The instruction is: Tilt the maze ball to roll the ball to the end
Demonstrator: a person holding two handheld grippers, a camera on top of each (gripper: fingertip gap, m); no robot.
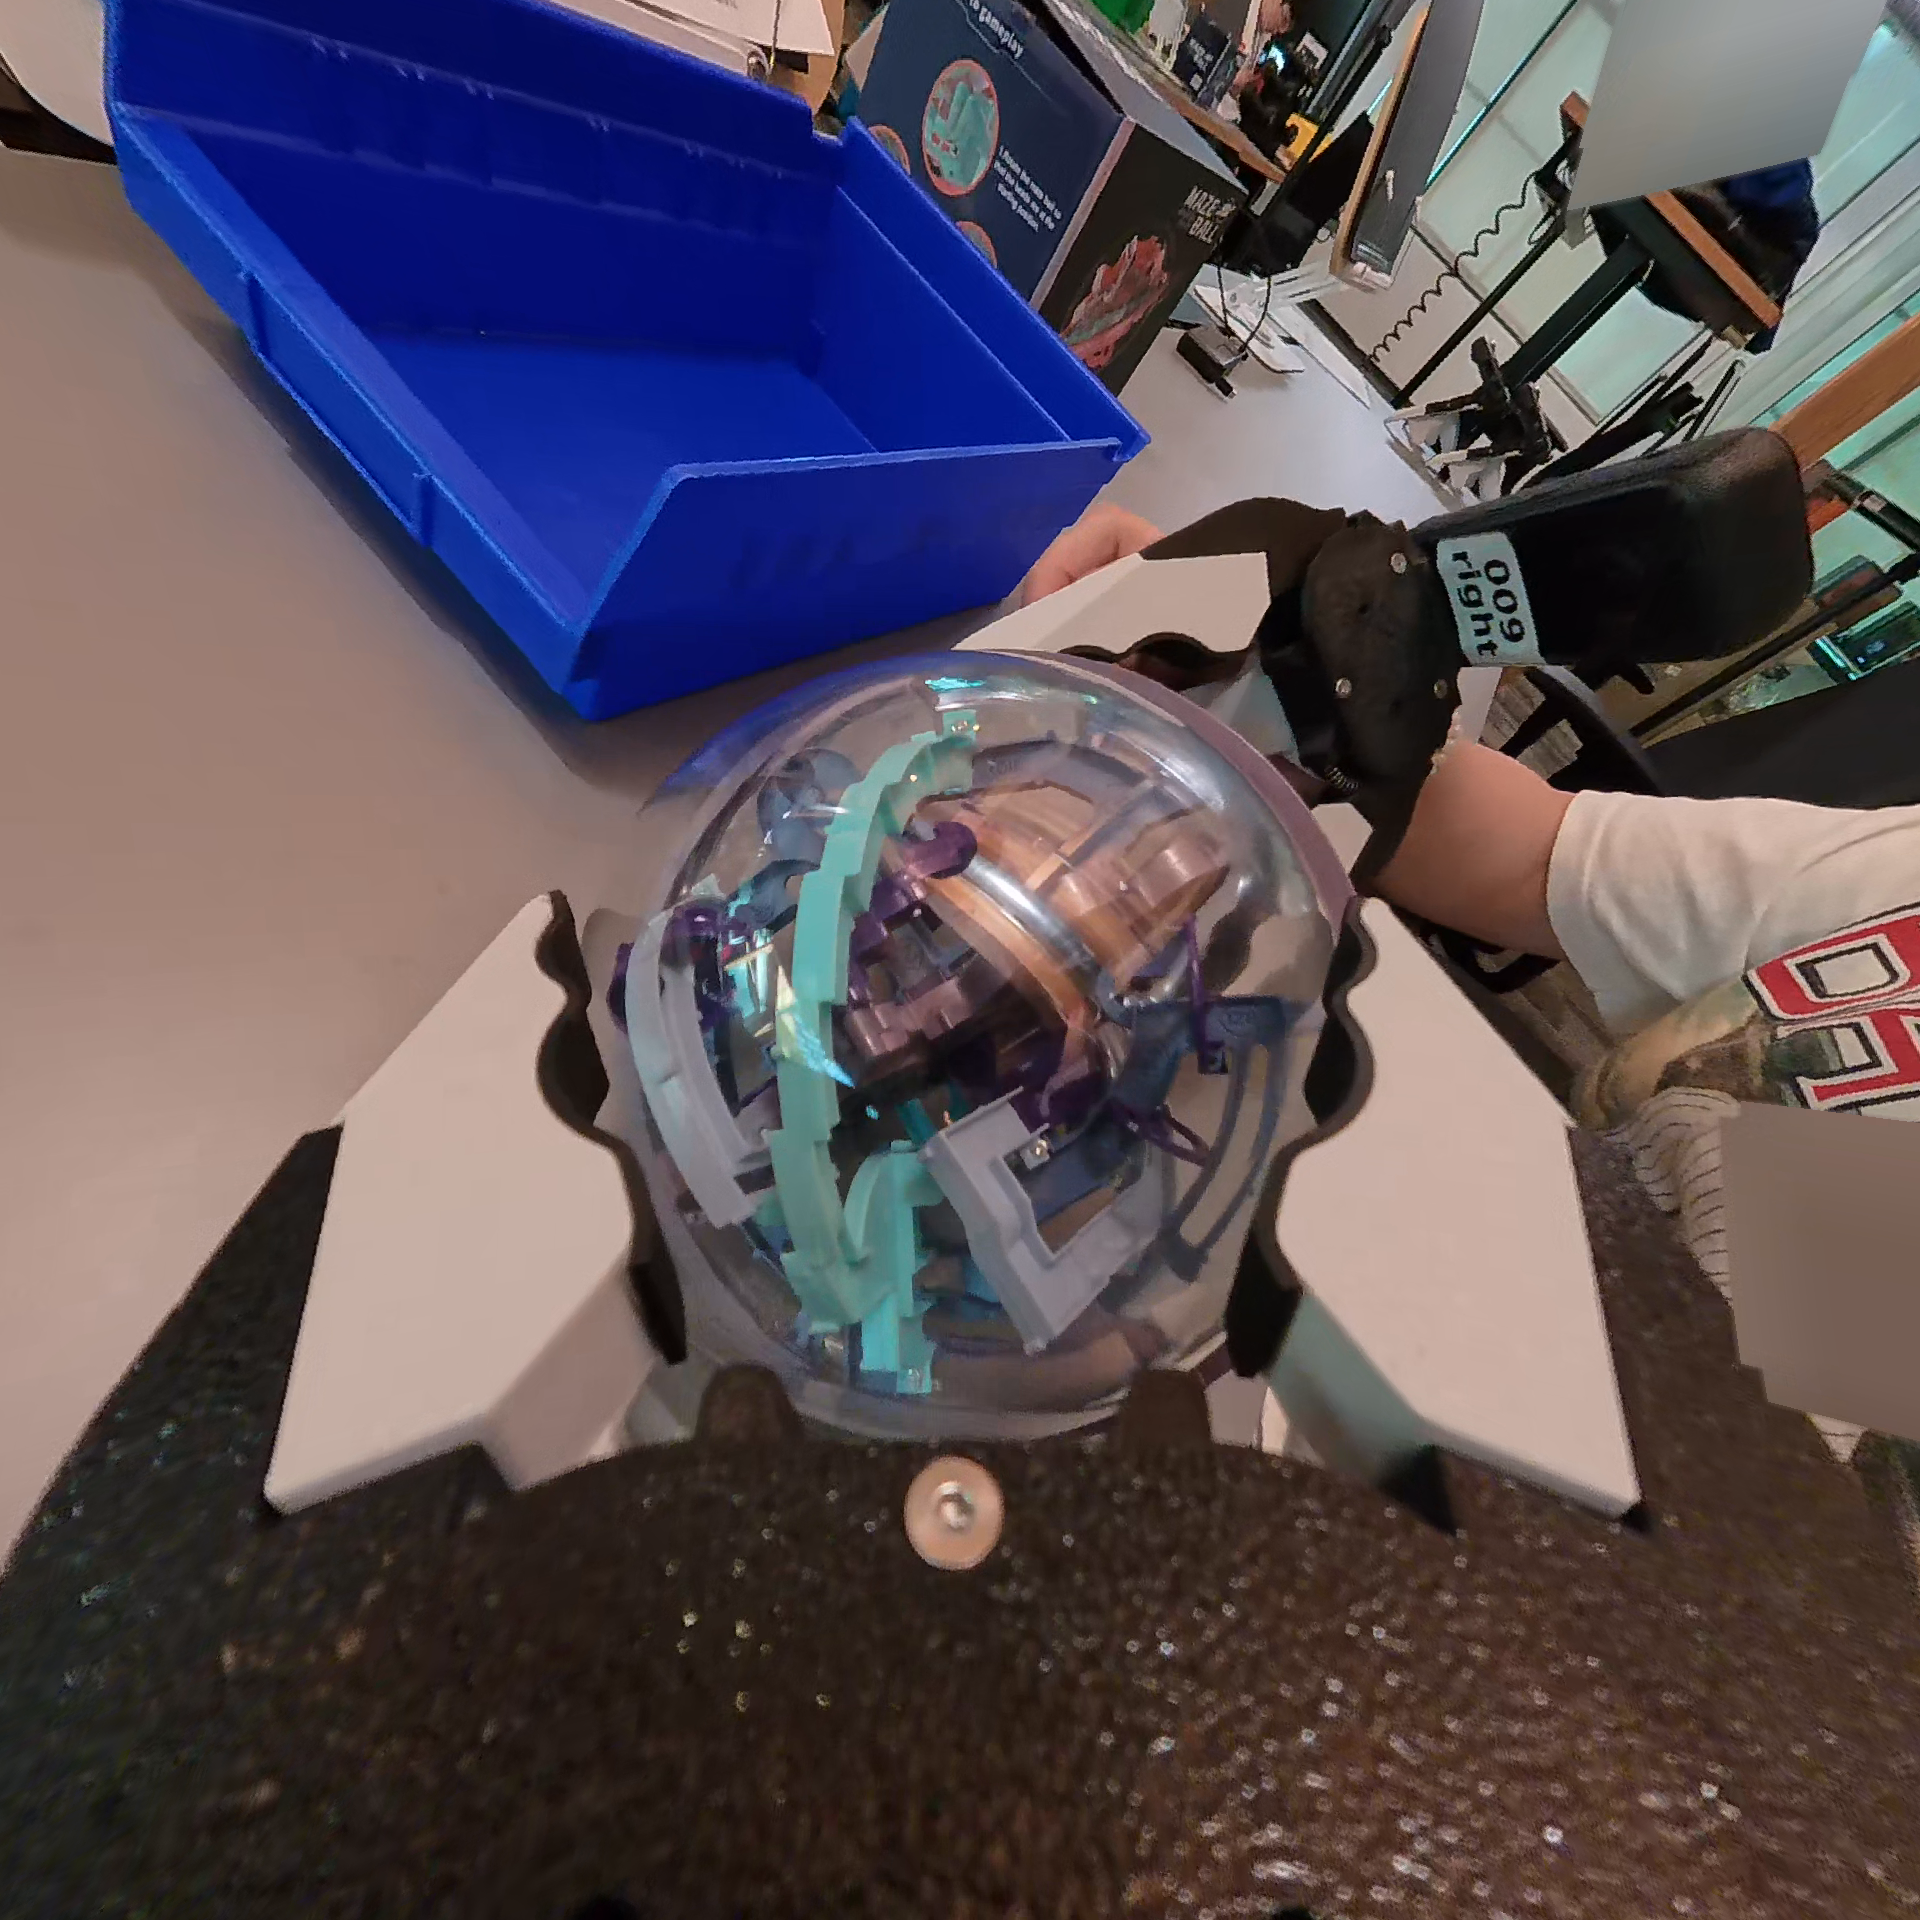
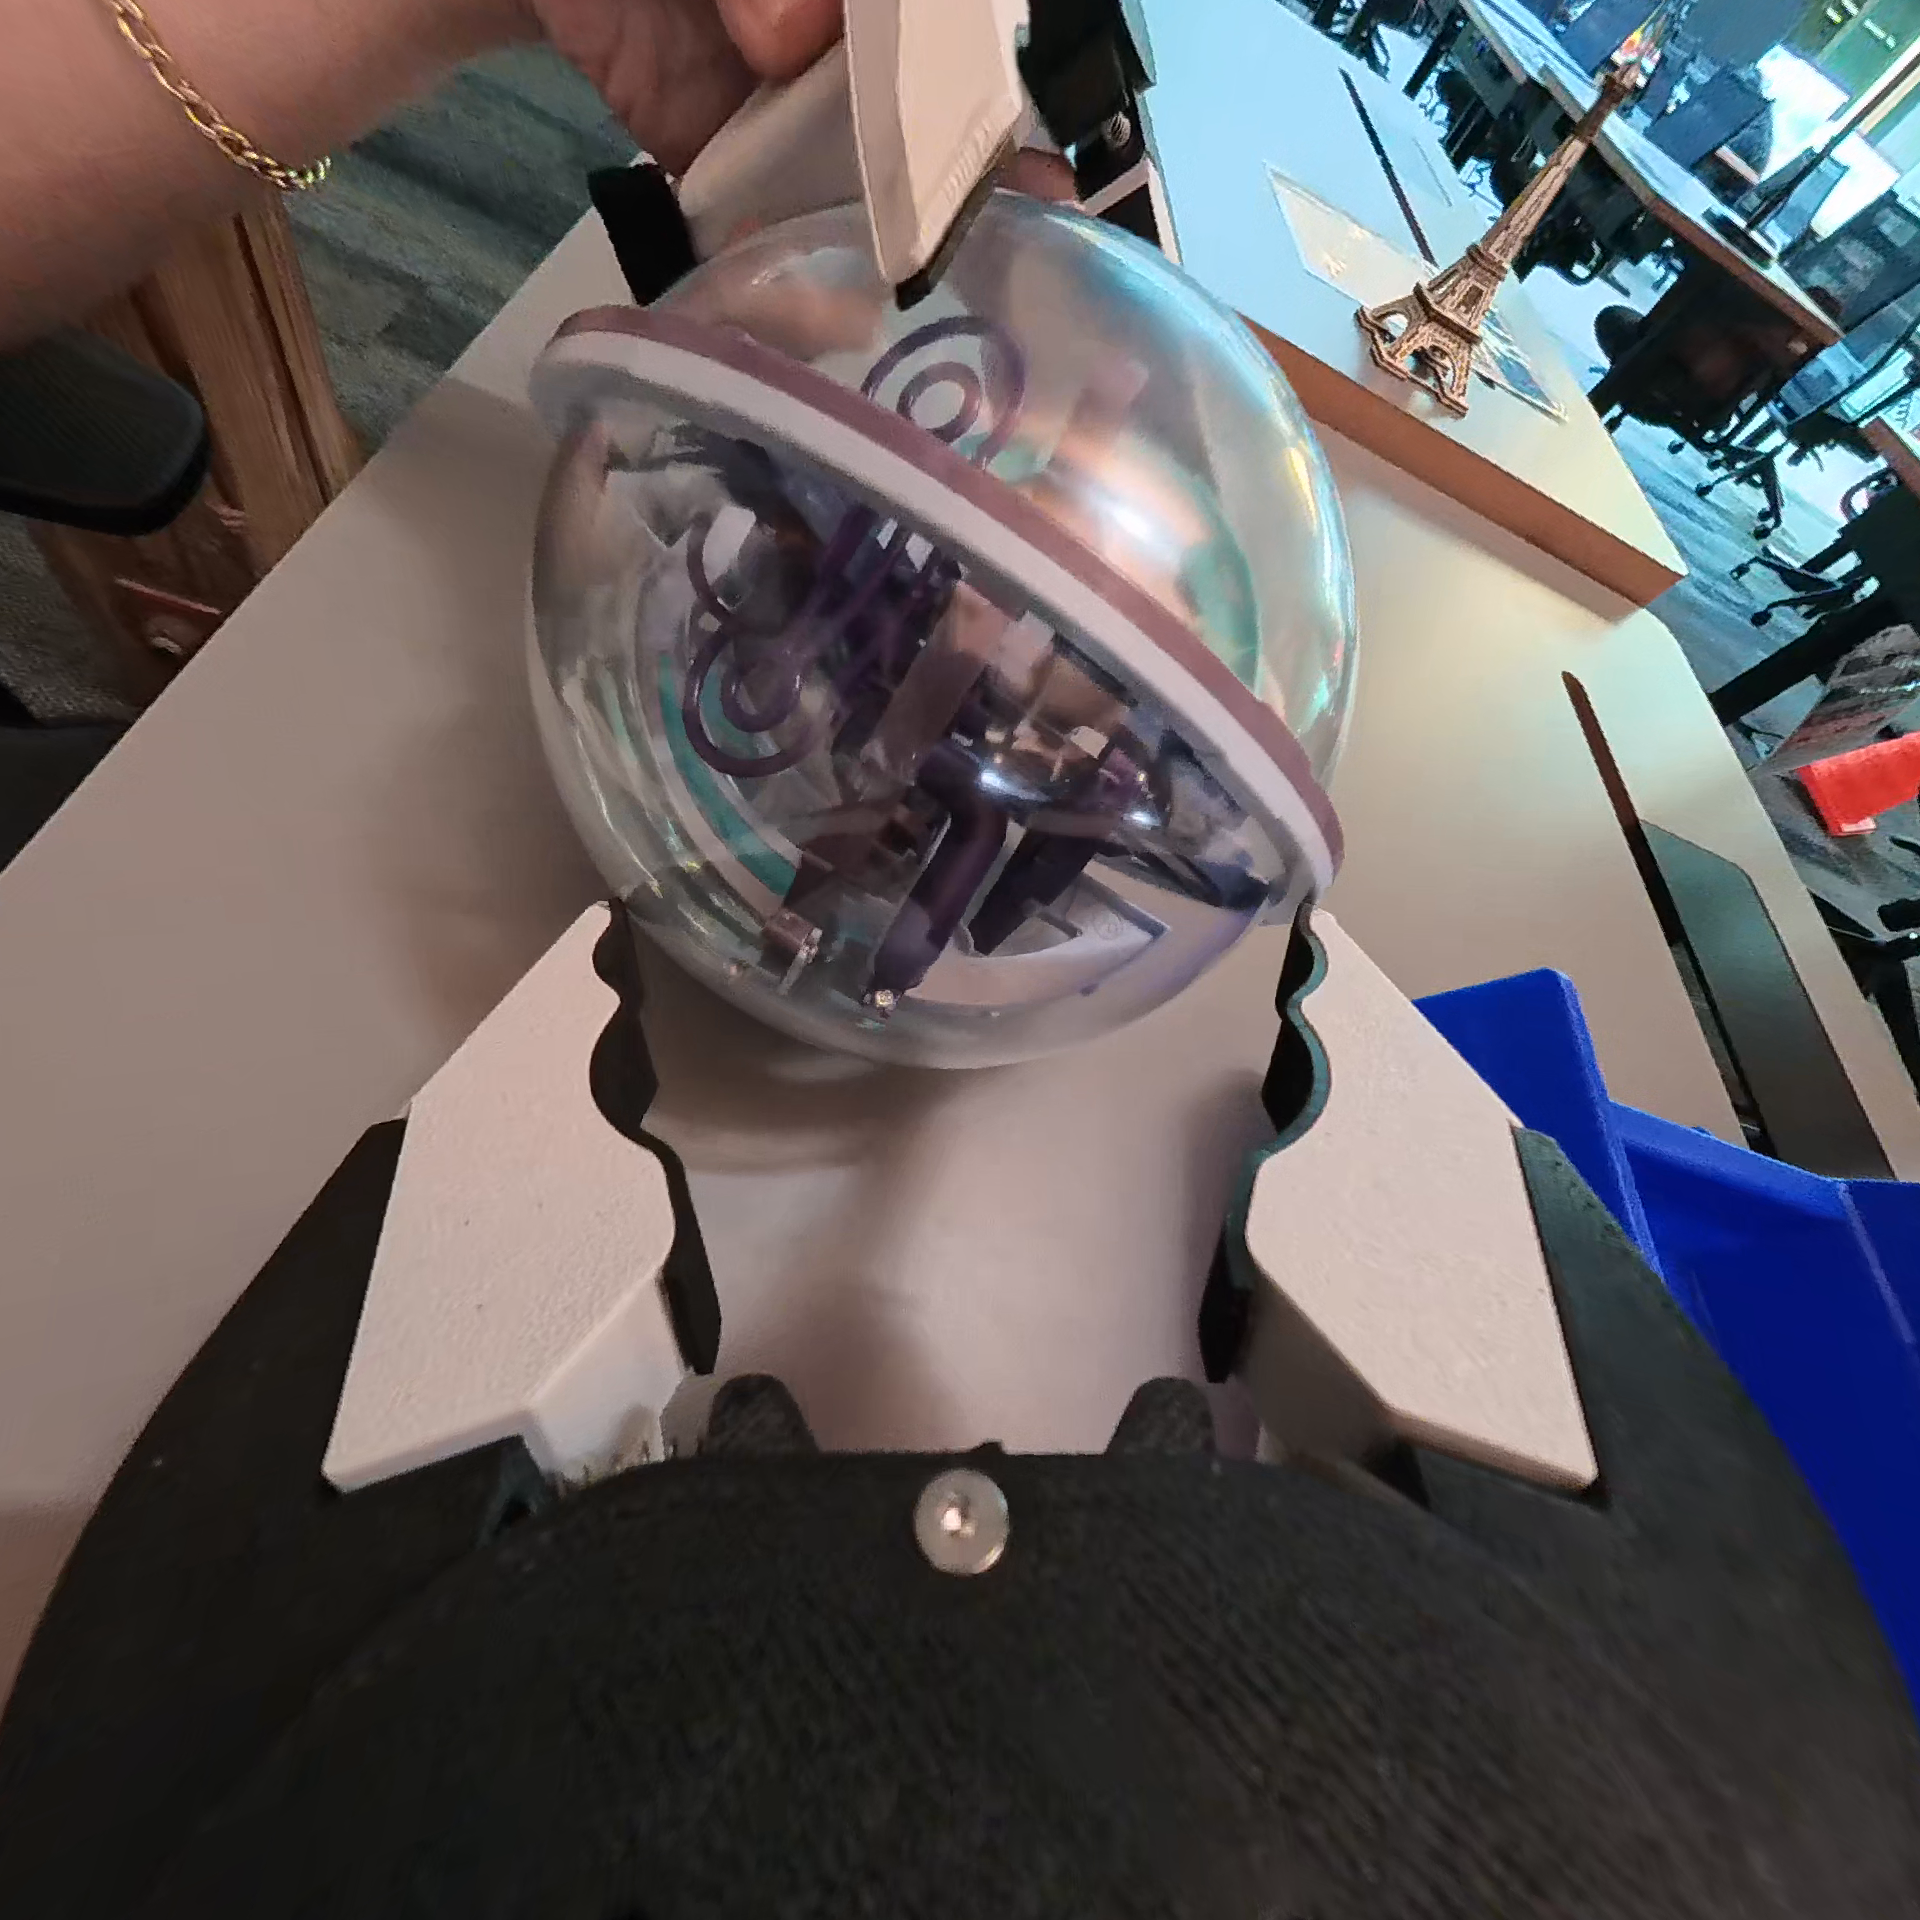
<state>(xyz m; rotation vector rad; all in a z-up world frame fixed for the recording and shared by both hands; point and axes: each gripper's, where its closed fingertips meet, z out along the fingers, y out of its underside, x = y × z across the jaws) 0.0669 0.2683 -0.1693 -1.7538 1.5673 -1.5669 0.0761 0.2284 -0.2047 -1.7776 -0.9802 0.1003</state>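
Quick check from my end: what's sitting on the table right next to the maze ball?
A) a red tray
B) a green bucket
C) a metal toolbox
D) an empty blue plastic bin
D: in the left wrist view an open blue plastic bin with nothing inside stands on the pale table just beyond the maze ball; its blue wall also shows at the right edge of the right wrist view.

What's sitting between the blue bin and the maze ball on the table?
Nothing: in the left wrist view only bare grey table lies between the blue bin and the maze ball.
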